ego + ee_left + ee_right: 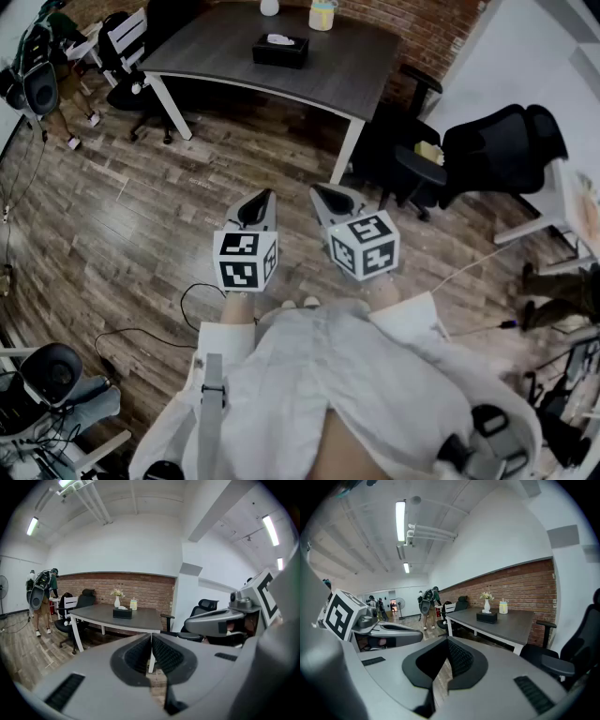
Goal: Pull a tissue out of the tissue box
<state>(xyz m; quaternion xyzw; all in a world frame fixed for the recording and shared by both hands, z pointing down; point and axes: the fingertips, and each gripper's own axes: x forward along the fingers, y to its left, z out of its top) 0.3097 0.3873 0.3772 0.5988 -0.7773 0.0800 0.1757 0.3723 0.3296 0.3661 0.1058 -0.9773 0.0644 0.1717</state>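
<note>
Left gripper: jaws together, nothing held. Tissue box: black, on the grey table, well ahead of both grippers, with a white tissue standing out of its top. The tissue is probably light, soft and easily torn, so grip the raised fold. Right gripper: jaws together, nothing held

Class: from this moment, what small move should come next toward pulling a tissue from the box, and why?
Probably step toward the table: the tissue box sits far ahead on it, while the left gripper and right gripper hang shut and empty over the wooden floor.
</note>
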